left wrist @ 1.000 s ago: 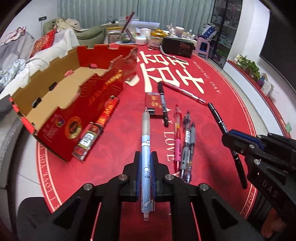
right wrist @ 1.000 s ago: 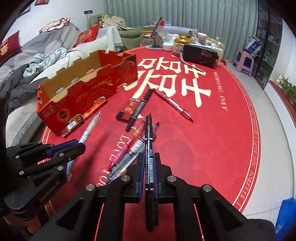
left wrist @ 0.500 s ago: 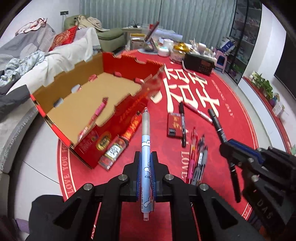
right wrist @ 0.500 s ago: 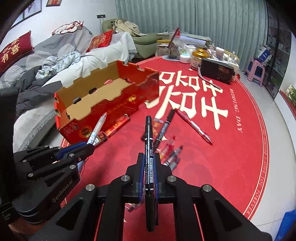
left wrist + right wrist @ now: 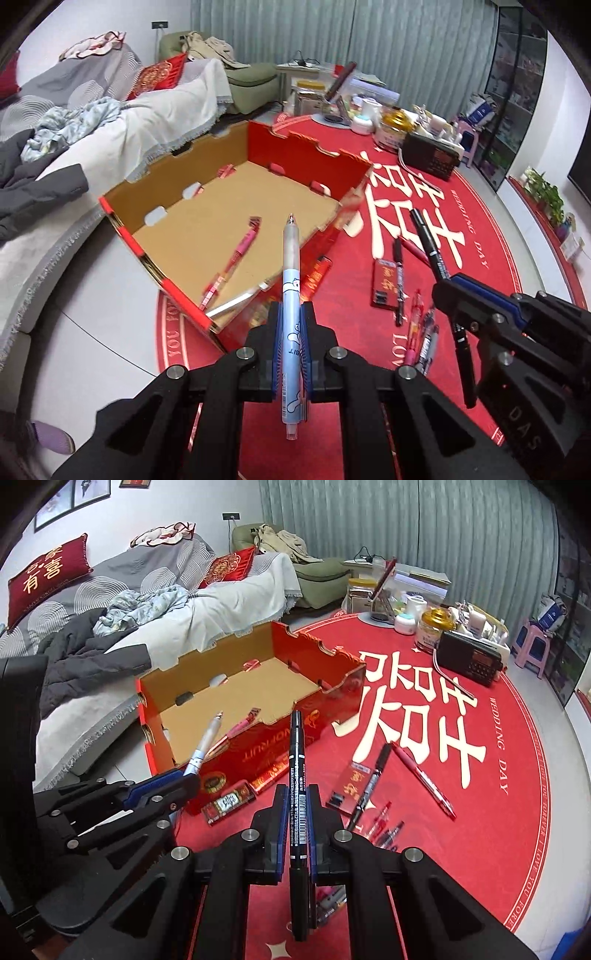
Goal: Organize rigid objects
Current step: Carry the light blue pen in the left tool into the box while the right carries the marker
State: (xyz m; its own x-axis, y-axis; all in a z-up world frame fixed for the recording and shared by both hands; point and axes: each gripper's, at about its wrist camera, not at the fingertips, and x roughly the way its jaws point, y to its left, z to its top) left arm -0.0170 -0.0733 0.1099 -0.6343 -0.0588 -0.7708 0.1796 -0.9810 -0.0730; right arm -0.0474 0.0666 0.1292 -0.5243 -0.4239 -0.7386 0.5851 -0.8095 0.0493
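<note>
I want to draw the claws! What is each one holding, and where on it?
The left claw grips the light blue pen near its back end. The right claw grips the black marker around its middle.

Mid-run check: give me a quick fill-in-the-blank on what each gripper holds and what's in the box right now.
1. The left gripper is shut on a light ____ pen.
2. The right gripper is shut on a ____ marker.
3. One ____ pen lies inside the cardboard box.
4. The loose pens lie on the red ____.

Missing words: blue; black; pink; rug
</note>
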